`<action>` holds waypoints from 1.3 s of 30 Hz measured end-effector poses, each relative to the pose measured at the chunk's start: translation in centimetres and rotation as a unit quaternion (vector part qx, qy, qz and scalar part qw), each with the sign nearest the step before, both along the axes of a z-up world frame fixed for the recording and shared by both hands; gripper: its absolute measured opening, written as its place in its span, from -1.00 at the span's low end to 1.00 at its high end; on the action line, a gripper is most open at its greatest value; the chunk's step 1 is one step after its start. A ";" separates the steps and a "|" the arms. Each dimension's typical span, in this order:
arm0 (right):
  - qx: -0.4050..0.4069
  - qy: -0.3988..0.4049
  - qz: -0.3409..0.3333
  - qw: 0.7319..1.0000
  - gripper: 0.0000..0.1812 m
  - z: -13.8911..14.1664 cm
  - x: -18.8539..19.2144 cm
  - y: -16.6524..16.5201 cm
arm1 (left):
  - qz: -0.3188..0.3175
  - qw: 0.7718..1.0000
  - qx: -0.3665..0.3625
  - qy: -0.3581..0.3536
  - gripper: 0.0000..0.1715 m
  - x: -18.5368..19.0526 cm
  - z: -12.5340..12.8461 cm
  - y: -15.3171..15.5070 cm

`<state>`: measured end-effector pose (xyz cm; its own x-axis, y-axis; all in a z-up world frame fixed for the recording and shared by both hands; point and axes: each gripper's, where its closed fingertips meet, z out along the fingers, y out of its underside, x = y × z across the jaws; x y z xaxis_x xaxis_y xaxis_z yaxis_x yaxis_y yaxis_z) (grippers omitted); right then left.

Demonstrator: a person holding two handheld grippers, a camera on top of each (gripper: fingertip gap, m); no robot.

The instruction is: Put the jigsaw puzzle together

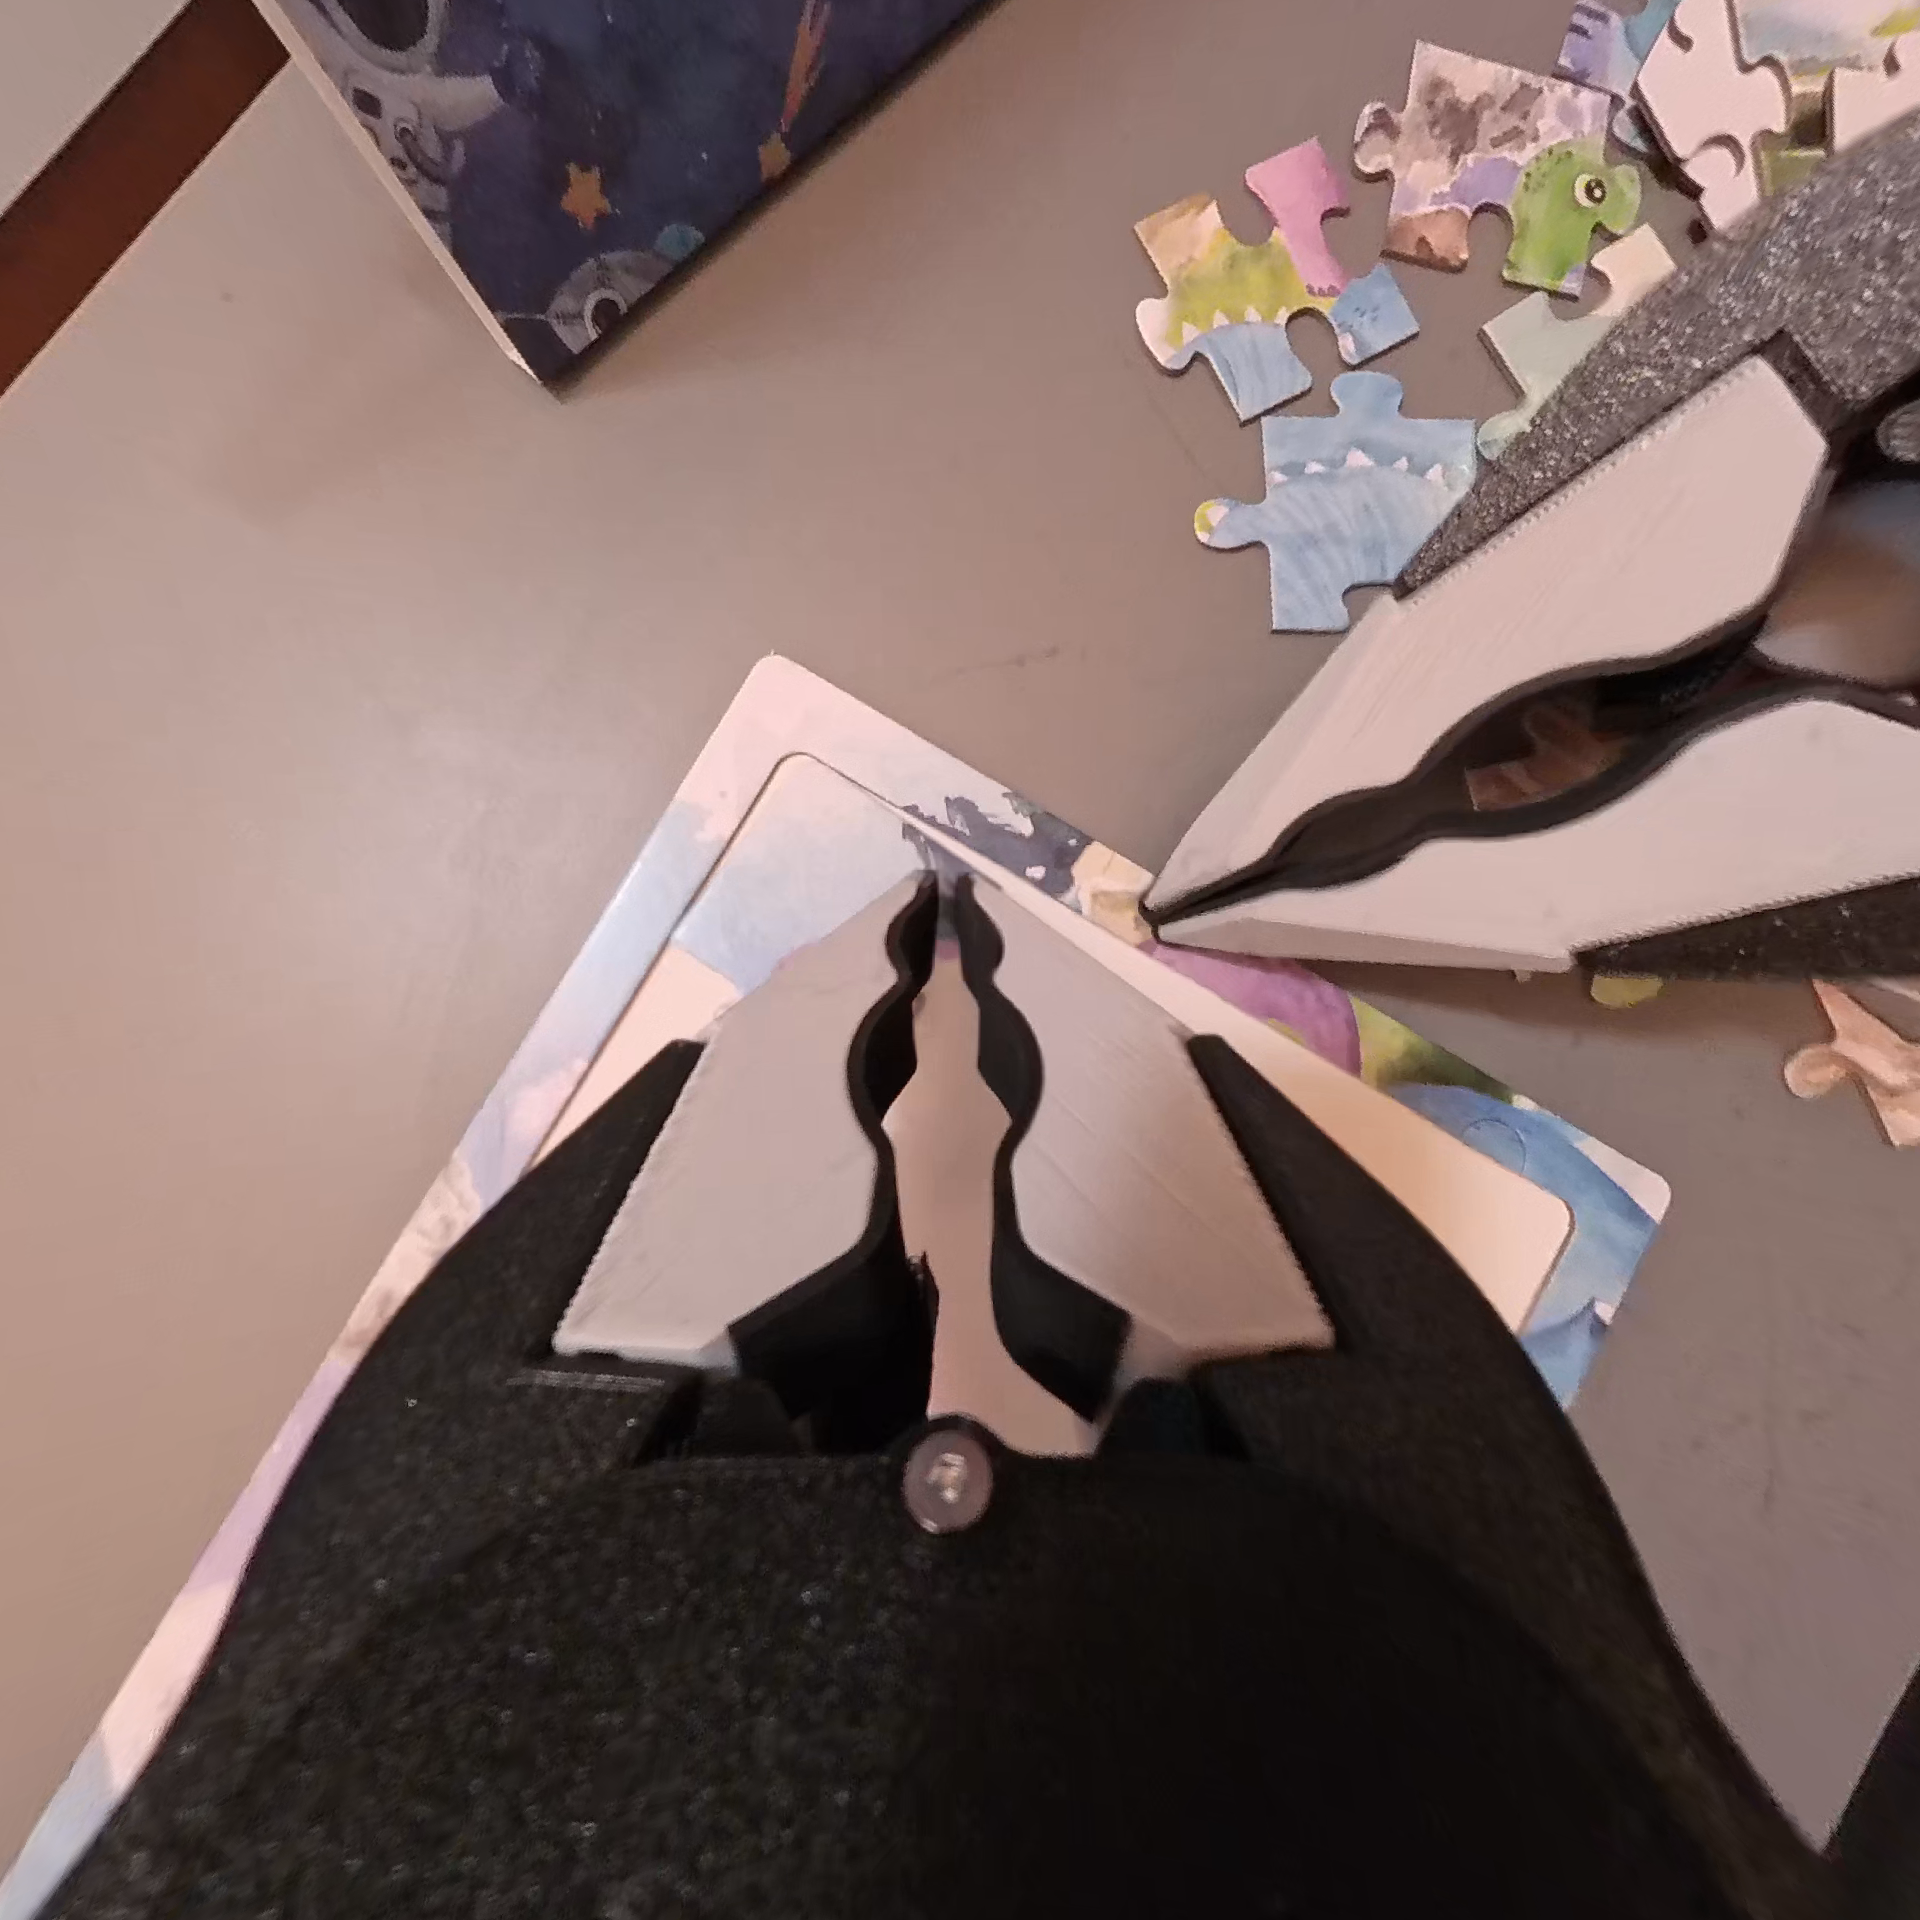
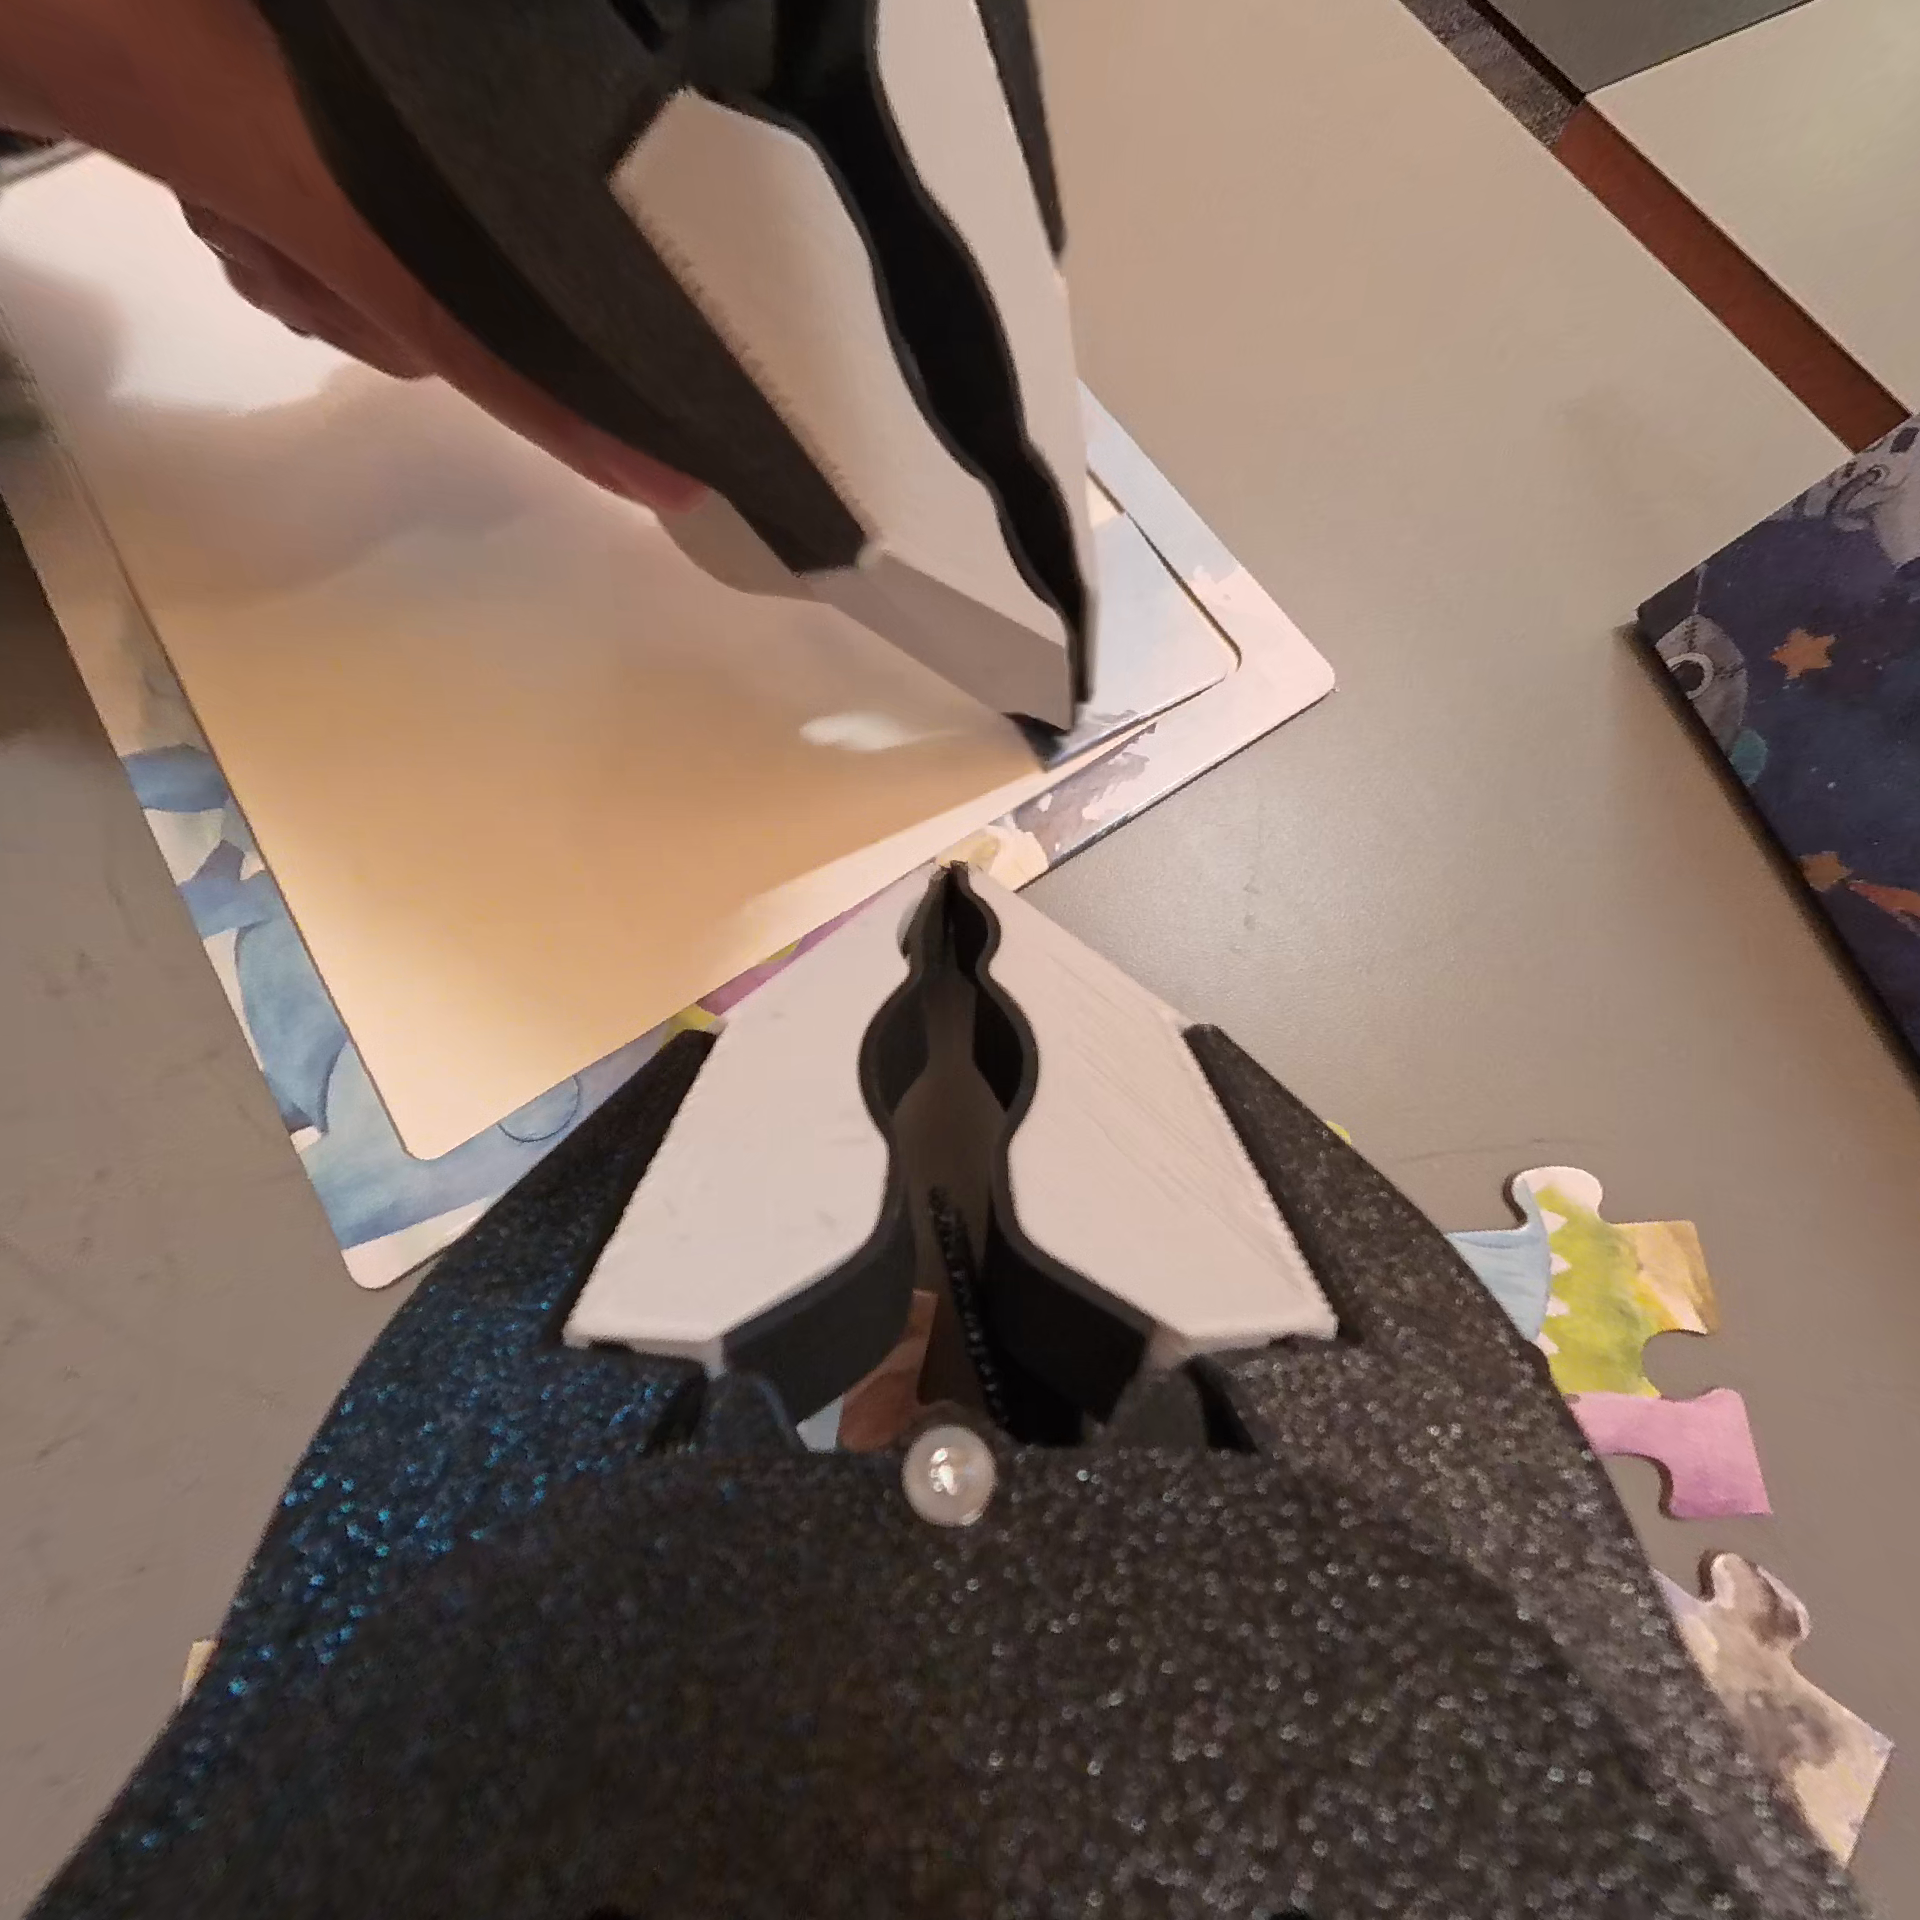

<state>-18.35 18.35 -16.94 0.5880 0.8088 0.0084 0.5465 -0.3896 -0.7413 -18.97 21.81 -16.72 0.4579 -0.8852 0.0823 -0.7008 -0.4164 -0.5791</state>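
Left tongs (image 1: 943, 885) pinched, tips down on puzzle tray (image 1: 790, 727) corner

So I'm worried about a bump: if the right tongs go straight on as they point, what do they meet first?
Probably the puzzle tray's printed border; the right tongs' tips seem already there, depth unclear.

Pastel puzzle pieces (image 1: 1288, 281), starry navy box (image 1: 582, 156)

Puzzle tray (image 2: 1273, 681) flat on table, mostly unfilled; loose pieces (image 1: 1340, 301) scattered nearby.
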 end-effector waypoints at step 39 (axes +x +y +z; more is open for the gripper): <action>0.021 -0.050 0.019 0.998 -1.00 0.1 0.1 -0.4 | 0.150 0.988 -0.046 -0.004 -1.00 -16.4 -0.4 -7.3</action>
